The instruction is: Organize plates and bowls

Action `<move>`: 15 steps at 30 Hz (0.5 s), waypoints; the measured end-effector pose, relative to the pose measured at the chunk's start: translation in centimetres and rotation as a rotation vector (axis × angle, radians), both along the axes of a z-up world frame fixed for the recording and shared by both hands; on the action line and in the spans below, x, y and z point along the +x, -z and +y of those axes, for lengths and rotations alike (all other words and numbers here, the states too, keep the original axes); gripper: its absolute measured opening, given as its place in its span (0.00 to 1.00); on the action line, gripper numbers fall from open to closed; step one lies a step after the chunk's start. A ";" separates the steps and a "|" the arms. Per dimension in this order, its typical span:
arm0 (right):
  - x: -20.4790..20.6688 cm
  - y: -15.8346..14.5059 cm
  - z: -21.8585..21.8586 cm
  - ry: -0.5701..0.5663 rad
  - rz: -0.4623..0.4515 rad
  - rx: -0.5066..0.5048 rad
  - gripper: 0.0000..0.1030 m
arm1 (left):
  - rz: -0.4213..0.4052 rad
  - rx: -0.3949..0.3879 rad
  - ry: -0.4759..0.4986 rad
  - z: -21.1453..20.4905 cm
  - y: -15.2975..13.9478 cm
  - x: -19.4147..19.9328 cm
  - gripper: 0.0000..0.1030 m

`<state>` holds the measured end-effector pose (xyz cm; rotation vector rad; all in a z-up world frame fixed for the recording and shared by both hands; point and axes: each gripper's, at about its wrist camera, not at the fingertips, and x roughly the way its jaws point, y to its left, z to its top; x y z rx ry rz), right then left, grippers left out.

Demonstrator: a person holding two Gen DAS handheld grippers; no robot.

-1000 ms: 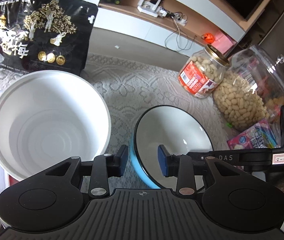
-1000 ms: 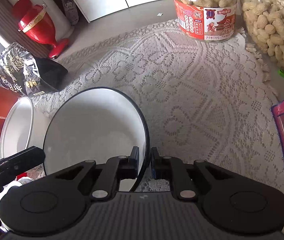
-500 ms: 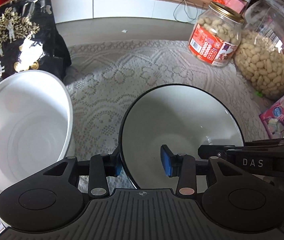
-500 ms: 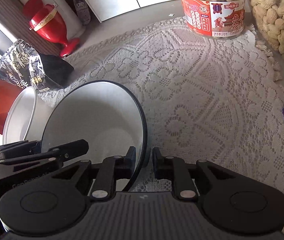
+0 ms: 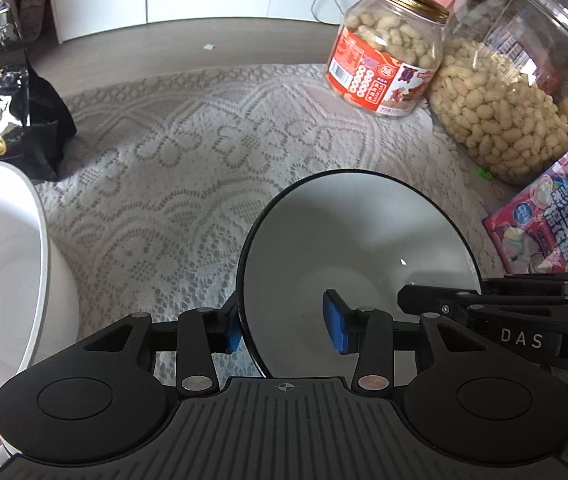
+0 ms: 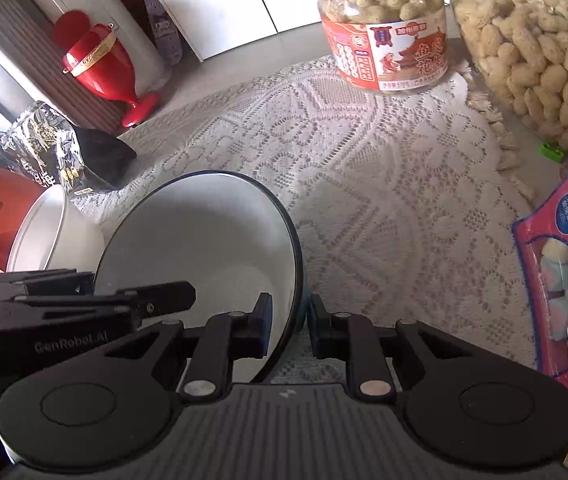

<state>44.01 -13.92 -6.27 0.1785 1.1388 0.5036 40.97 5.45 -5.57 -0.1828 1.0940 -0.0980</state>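
A bowl with a white inside, black rim and blue outside sits over the lace cloth; it also shows in the right wrist view. My left gripper is open, its jaws straddling the bowl's left rim without closing on it. My right gripper is shut on the bowl's right rim and holds it tilted. A large white bowl stands to the left; in the right wrist view it lies beyond the other gripper.
A peanut jar with red label, a big clear jar of peanuts and a pink candy bag stand at the right. A black snack bag is at the left. A lace cloth covers the table.
My left gripper has moved right from beside the white bowl to straddle the black-rimmed bowl's left rim. The right gripper keeps its grip on the bowl.
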 end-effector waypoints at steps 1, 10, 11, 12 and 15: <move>0.1 0.1 -0.2 0.007 0.015 0.023 0.19 | 0.008 -0.006 0.003 0.0 0.2 0.3 0.44; 0.8 1.7 1.0 0.020 0.102 0.058 0.28 | 0.047 -0.033 0.039 0.2 1.7 1.0 0.42; 0.8 1.7 1.1 0.020 0.104 0.054 0.28 | 0.045 -0.019 0.045 0.0 1.6 1.0 0.43; 0.9 1.7 1.1 0.019 0.106 0.050 0.28 | 0.044 -0.010 0.048 -0.1 1.6 1.0 0.45; 0.7 1.5 1.6 0.001 0.089 0.022 0.28 | 0.039 -0.005 0.034 0.0 1.7 1.2 0.46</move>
